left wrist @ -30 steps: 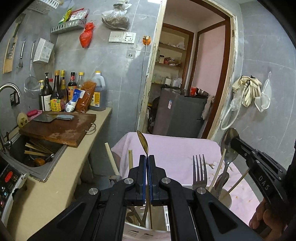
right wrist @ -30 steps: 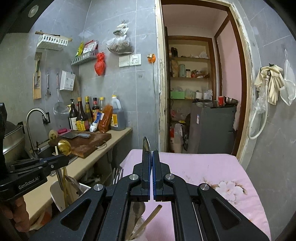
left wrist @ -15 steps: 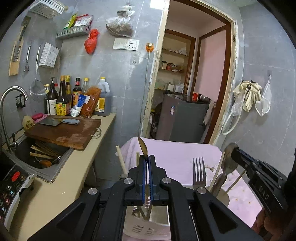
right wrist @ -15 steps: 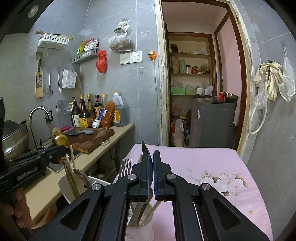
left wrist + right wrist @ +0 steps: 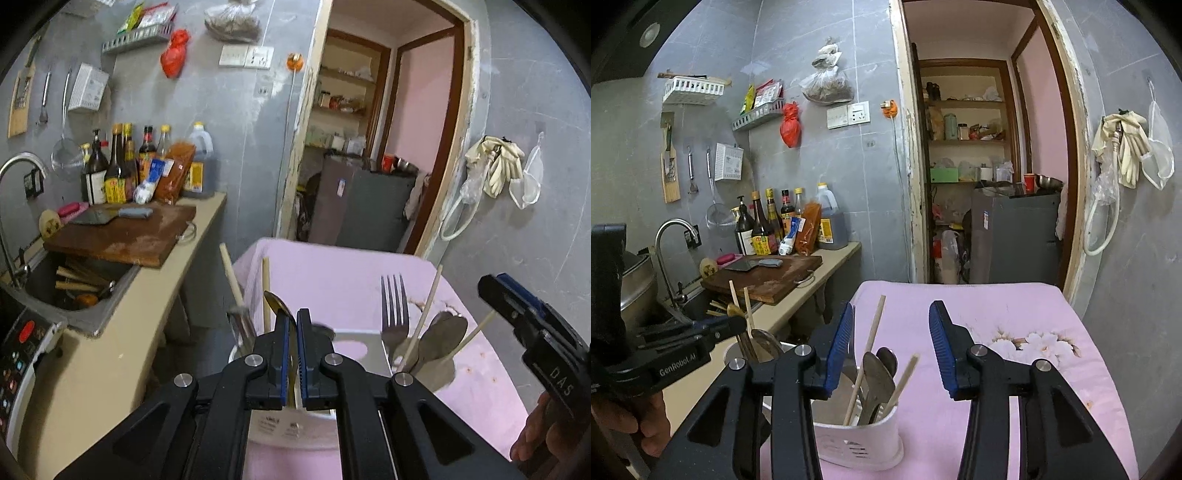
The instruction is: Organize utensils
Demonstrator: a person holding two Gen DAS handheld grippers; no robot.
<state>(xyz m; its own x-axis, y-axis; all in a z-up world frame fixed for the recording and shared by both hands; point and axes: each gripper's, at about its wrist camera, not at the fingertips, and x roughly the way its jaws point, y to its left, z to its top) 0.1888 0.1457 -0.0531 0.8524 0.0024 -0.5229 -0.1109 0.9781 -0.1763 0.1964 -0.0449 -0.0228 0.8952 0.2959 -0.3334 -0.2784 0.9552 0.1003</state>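
Right jaws have just let a spoon go into the white holder; left jaws pinch a gold spoon.

The white holder [image 5: 849,439] sits on the pink cloth [image 5: 1015,332] at 6 o'clock. The right gripper [image 5: 892,332] has its jaws just opened, spread above the grey spoon [image 5: 877,380] now standing among chopsticks and a fork [image 5: 395,306]; that piece looks delivered. The left gripper [image 5: 293,325], tilted downward at 9 o'clock, has its jaws pressed on the gold spoon [image 5: 279,304] over the holder's other compartment, likely next.

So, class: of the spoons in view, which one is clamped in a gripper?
The gold spoon, pinched in the left gripper. The grey spoons just stand loose in the white holder.
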